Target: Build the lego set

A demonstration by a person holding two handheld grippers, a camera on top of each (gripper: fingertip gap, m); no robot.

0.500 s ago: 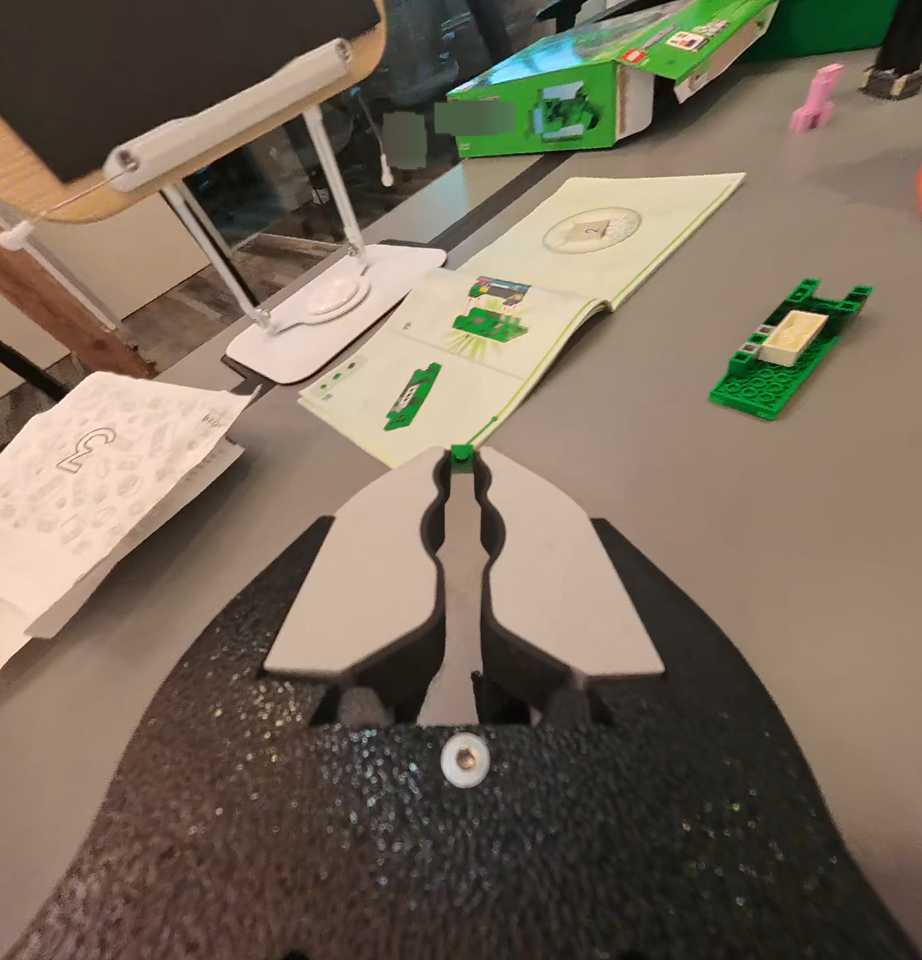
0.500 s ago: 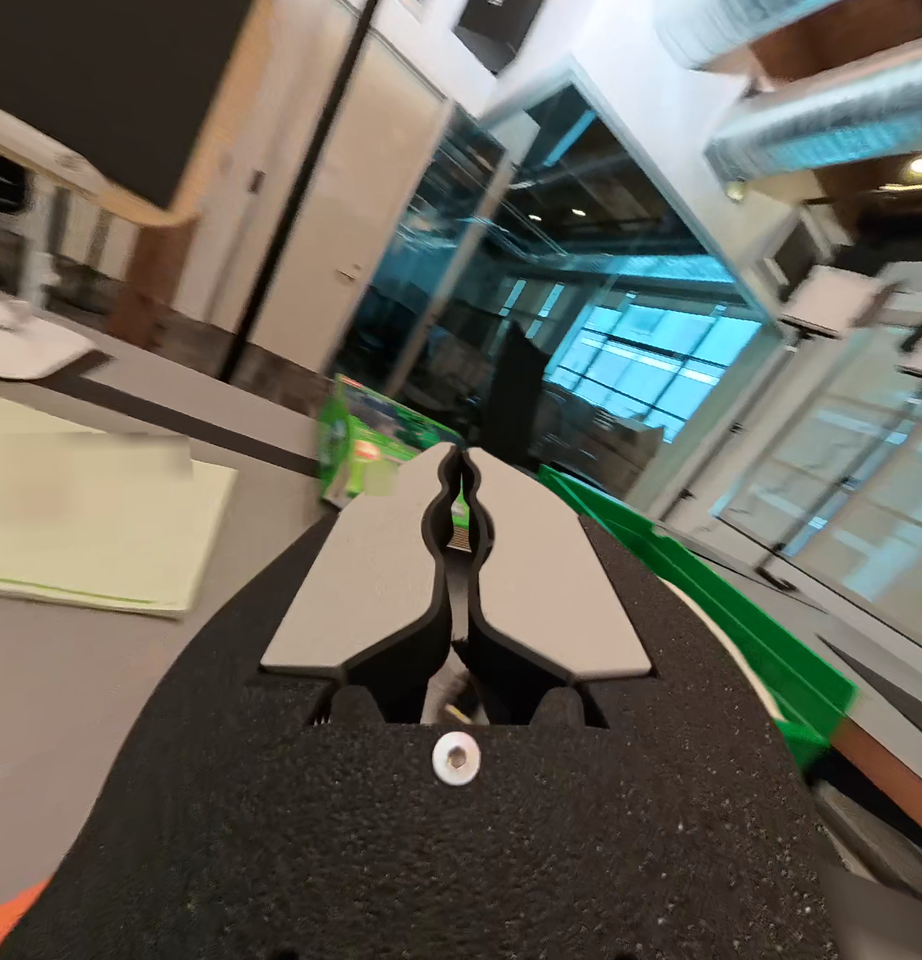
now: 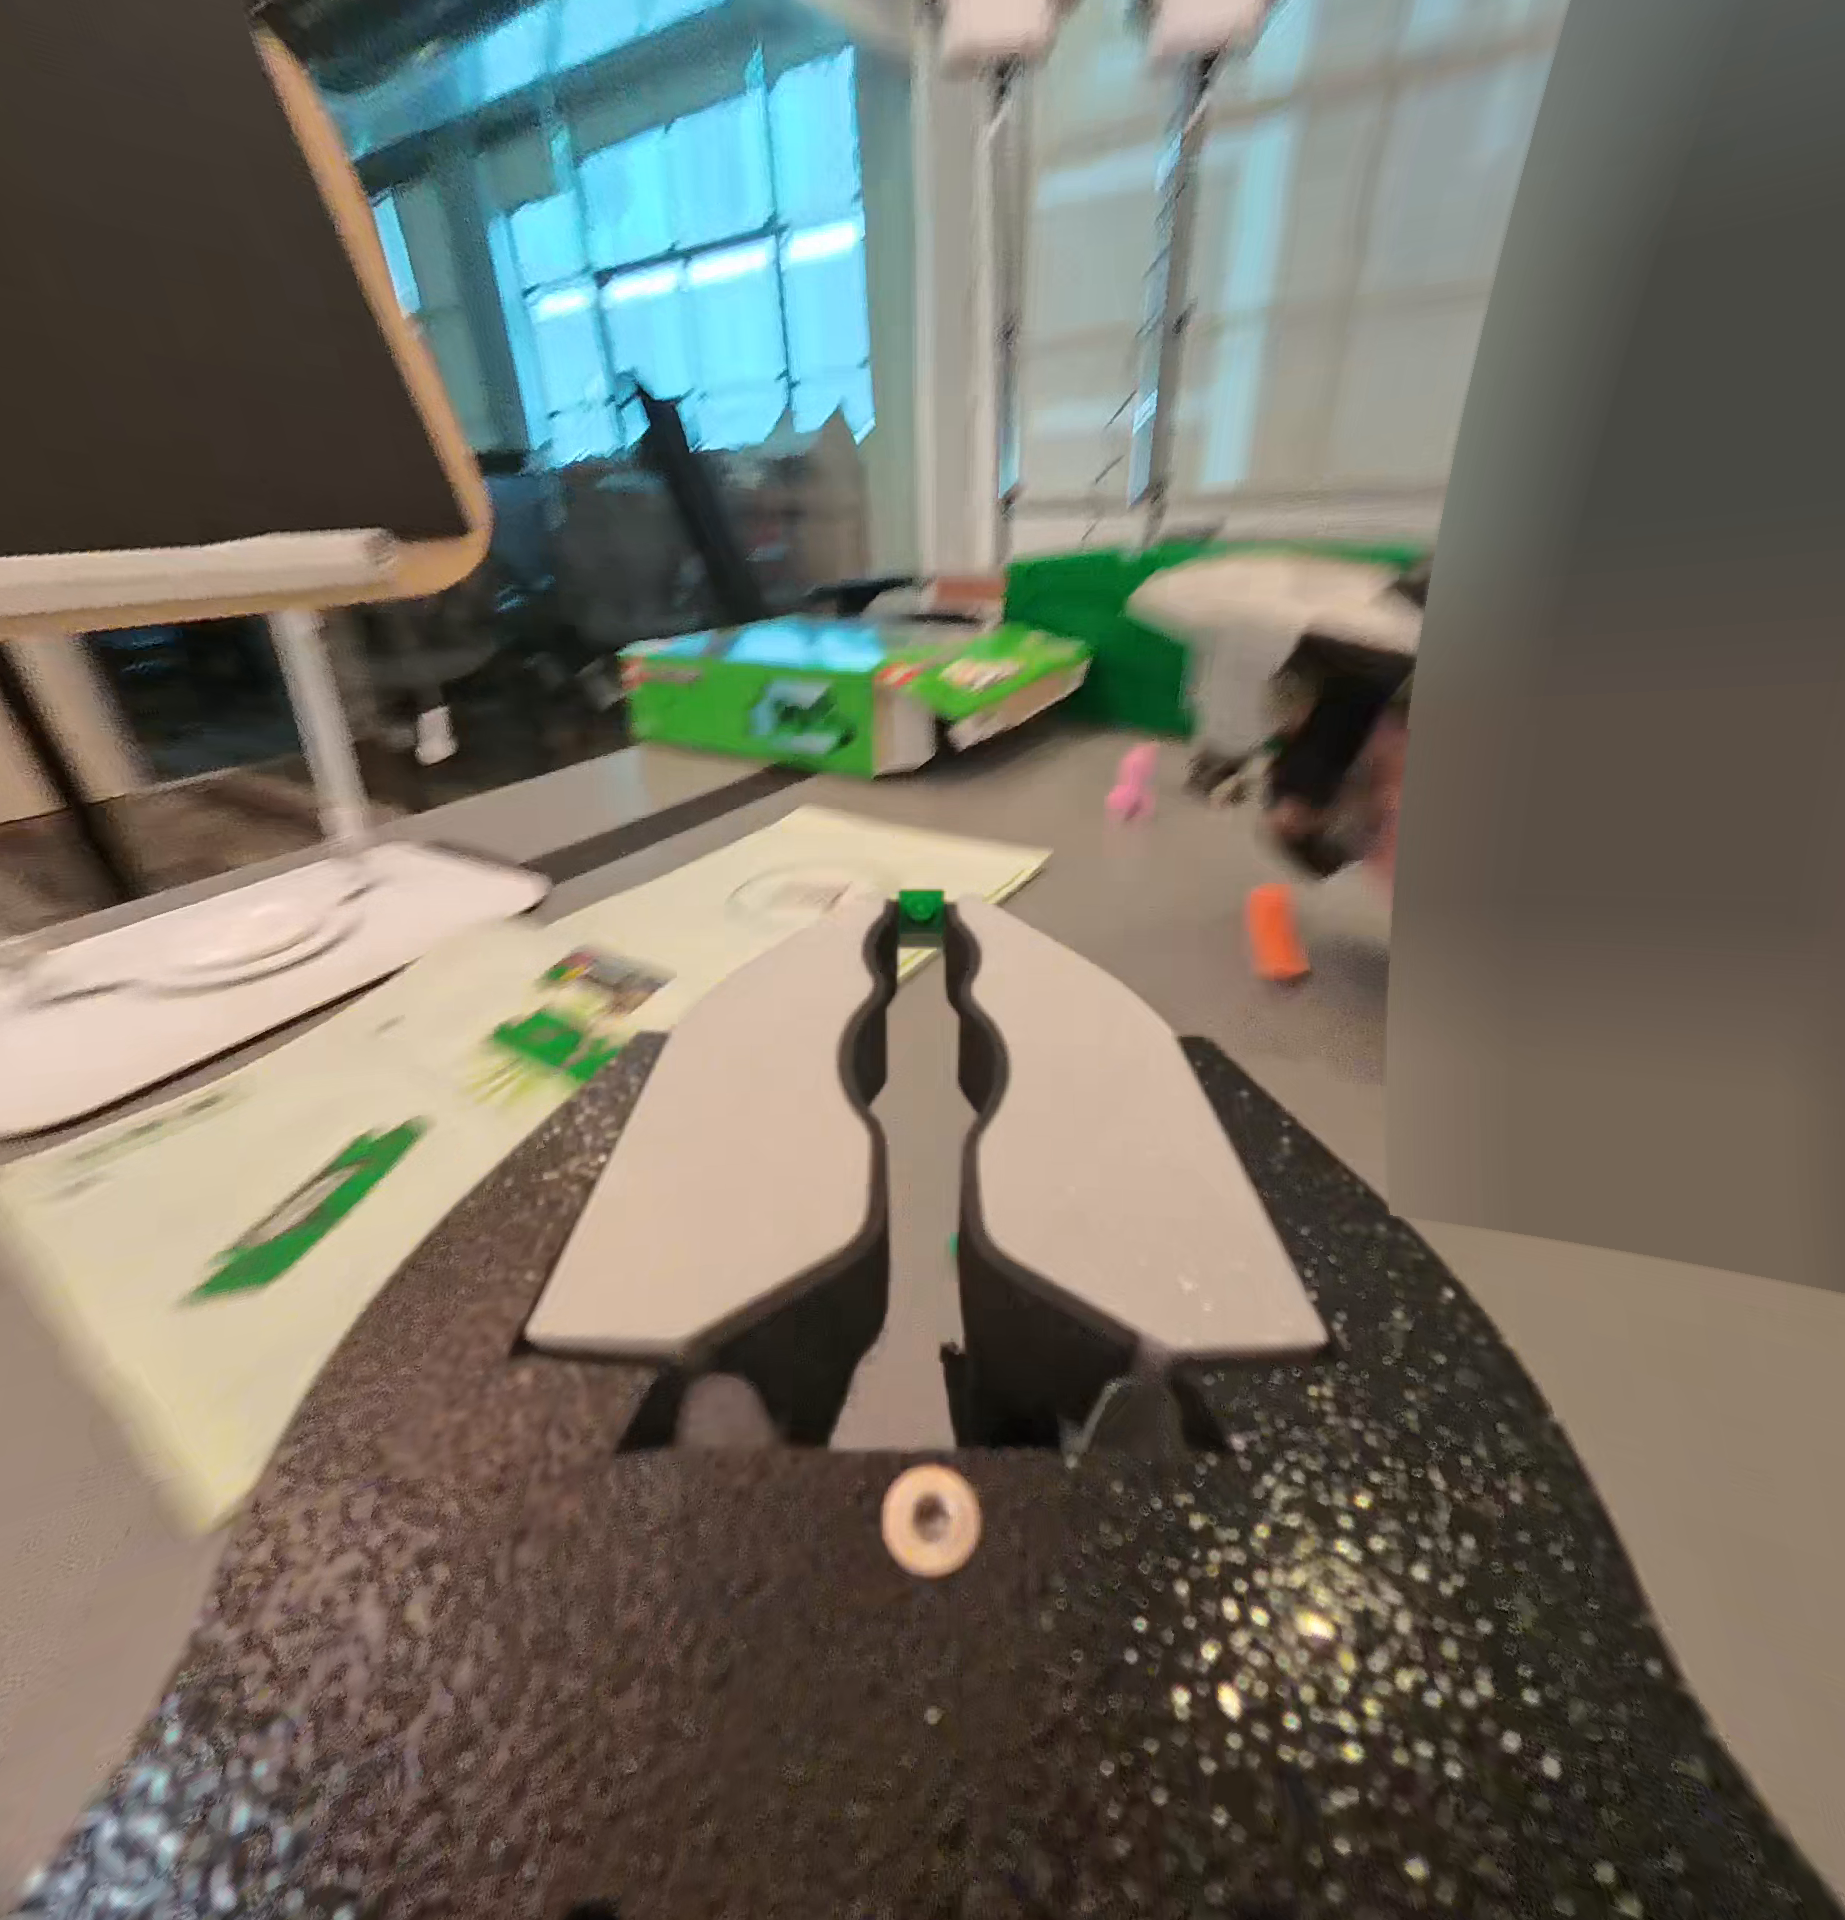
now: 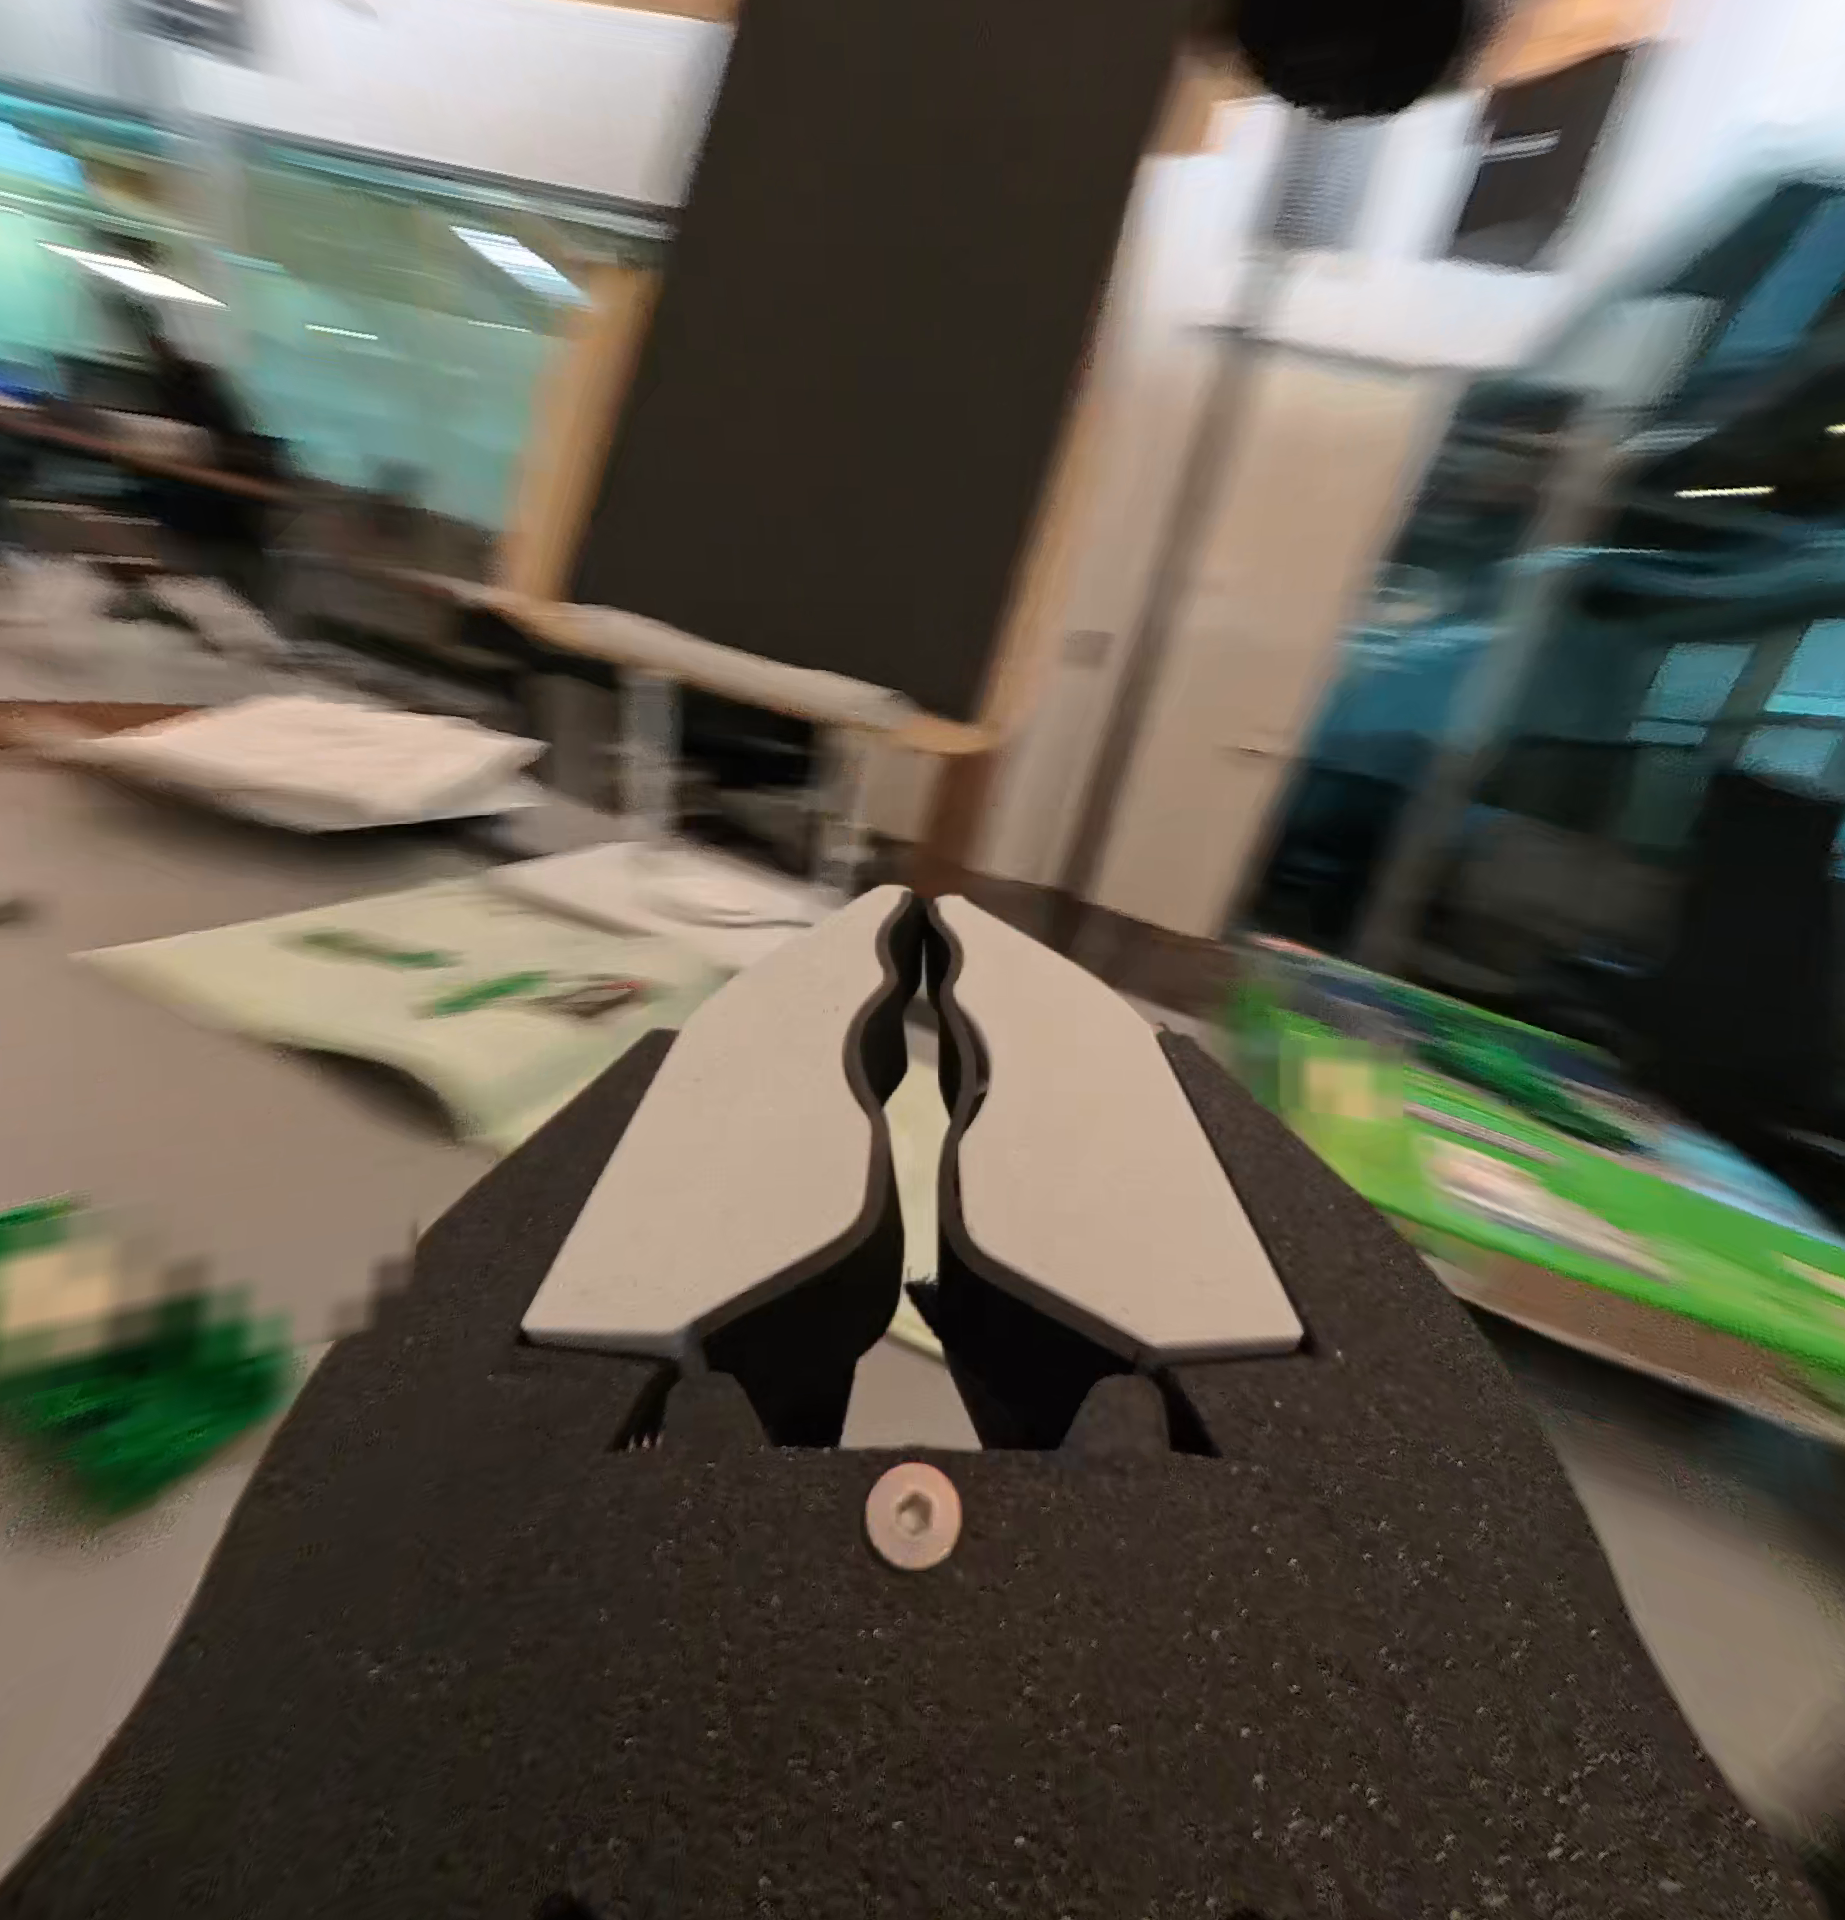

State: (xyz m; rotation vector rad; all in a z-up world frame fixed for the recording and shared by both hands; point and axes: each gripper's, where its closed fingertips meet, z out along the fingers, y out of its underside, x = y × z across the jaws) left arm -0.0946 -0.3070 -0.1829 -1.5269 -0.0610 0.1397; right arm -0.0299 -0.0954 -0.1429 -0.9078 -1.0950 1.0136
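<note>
Left tongs (image 3: 920,920) remain clenched on a small green brick (image 3: 920,912), now raised and levelled above the open instruction booklet (image 3: 274,1195) on the tabletop (image 3: 1624,1455). Right tongs (image 4: 920,914), closed and empty, have swung leftward toward the booklet; the green box (image 4: 1520,1174) now lies to their right.

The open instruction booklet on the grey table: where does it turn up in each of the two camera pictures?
Left wrist view: the instruction booklet lies left of centre, running up behind the left gripper.
Right wrist view: it lies, blurred, at middle left, beside the right gripper.
Shared landmark: the green box.
</note>
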